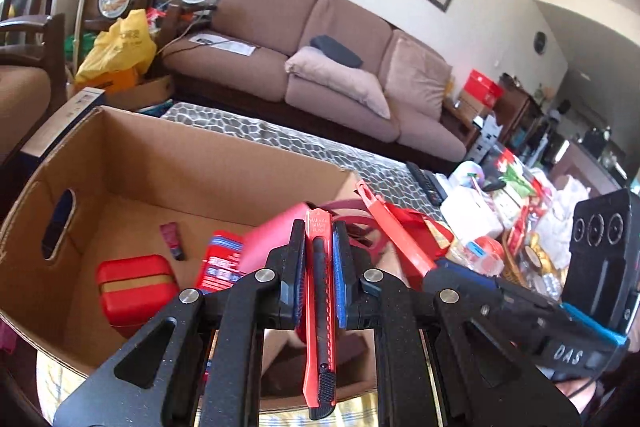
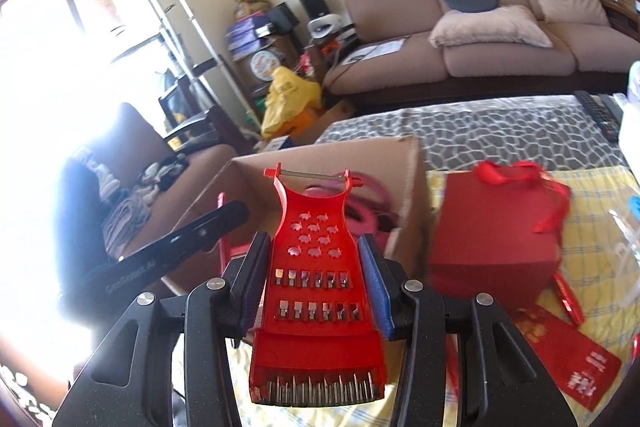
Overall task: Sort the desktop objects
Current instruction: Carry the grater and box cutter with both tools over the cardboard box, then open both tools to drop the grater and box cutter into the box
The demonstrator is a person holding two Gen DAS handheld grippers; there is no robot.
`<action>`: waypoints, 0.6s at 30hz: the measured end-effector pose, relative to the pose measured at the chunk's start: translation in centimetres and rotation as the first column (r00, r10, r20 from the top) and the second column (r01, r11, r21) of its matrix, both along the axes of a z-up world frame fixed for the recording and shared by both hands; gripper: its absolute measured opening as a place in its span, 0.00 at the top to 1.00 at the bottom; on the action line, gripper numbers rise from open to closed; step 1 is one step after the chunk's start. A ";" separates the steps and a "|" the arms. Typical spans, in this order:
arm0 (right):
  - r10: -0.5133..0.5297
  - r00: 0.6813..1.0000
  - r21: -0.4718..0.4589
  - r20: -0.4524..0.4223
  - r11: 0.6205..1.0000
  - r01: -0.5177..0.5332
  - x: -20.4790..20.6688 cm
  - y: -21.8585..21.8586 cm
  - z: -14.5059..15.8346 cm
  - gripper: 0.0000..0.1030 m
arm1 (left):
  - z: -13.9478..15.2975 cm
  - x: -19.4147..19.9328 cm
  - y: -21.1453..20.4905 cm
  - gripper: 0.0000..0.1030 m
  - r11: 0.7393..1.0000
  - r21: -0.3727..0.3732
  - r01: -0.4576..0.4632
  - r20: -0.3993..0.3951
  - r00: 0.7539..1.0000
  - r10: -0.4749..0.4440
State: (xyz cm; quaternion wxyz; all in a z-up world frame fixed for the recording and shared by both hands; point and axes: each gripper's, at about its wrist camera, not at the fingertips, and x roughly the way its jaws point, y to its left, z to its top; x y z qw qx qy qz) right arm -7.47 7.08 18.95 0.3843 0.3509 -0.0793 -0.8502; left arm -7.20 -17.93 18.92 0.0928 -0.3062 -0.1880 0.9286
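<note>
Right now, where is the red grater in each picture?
Left wrist view: the red grater slants at centre right, just past the cardboard box, seen edge-on in the right gripper.
Right wrist view: the grater fills the lower centre, clamped flat between that gripper's jaws, in front of the same box.
Shared landmark: the brown sofa against the far wall.

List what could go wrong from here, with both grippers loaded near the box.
1. The left gripper pinches the red utility knife by its thin sides; it could pivot or slip.
2. The right gripper holds the red grater, its metal teeth exposed at the near end.
3. The cardboard box already holds red items, and both grippers crowd together, so they could collide.
</note>
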 end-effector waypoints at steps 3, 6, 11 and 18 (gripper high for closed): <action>0.032 0.999 0.028 0.014 0.999 -0.033 0.2 -2.1 -1.0 0.55 | -0.4 0.0 -1.6 0.89 1.000 0.002 -0.029 0.010 1.000 0.029; 0.051 0.999 0.080 0.014 0.995 -0.052 0.3 -4.0 -2.1 0.55 | -0.7 -0.1 -2.5 0.89 0.998 -0.003 -0.057 0.019 0.998 0.057; 0.075 0.997 0.164 -0.008 0.984 -0.073 0.7 -5.4 -3.0 0.55 | -1.7 -0.5 -4.1 0.89 0.995 0.011 -0.099 0.057 0.993 0.099; 0.113 0.992 0.241 -0.054 0.966 -0.097 1.5 -6.5 -4.3 0.56 | -1.8 -0.1 -4.6 0.76 0.994 0.023 -0.110 0.059 0.992 0.108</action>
